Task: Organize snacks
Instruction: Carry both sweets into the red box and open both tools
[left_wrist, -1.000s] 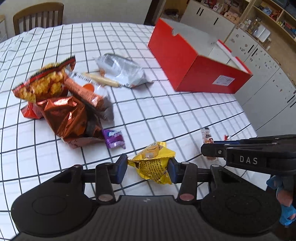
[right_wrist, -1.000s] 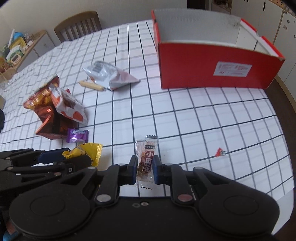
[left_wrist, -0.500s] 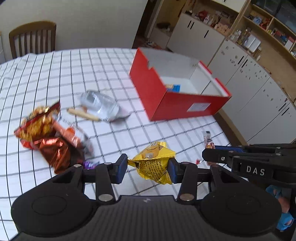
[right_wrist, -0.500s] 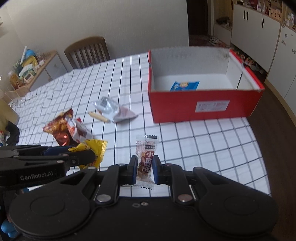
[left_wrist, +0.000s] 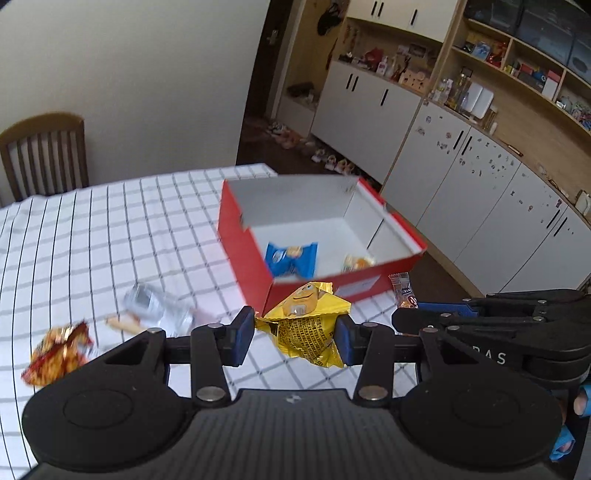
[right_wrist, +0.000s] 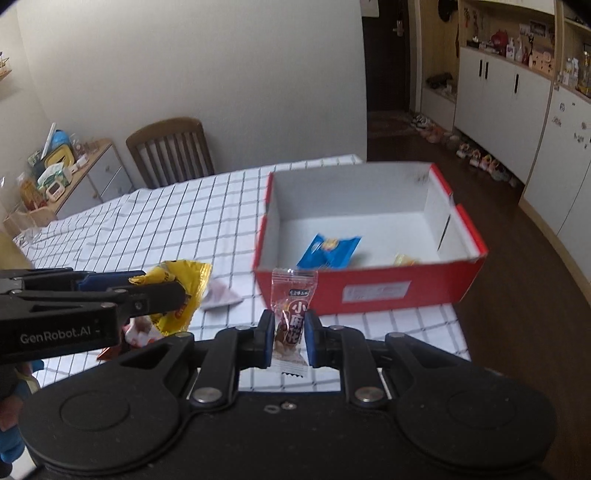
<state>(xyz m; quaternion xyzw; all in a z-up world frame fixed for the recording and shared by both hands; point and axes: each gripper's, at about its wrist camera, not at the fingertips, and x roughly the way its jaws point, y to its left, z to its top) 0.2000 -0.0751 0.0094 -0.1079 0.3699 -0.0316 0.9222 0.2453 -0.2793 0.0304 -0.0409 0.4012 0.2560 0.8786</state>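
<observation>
Both jaws clamped: left gripper (left_wrist: 295, 334) on yellow packet (left_wrist: 306, 328), right gripper (right_wrist: 287, 338) on clear-wrapped snack (right_wrist: 291, 317).

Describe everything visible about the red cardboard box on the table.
The red cardboard box stands open and lidless on the black-and-white checked tablecloth, red outside, white inside, with a white label on its near wall. Its side walls are notched. Inside lie a blue snack packet and a smaller orange-yellow packet. Neither gripper touches it.

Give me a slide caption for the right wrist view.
Right gripper holds a small brown snack packet before the red box.
</observation>
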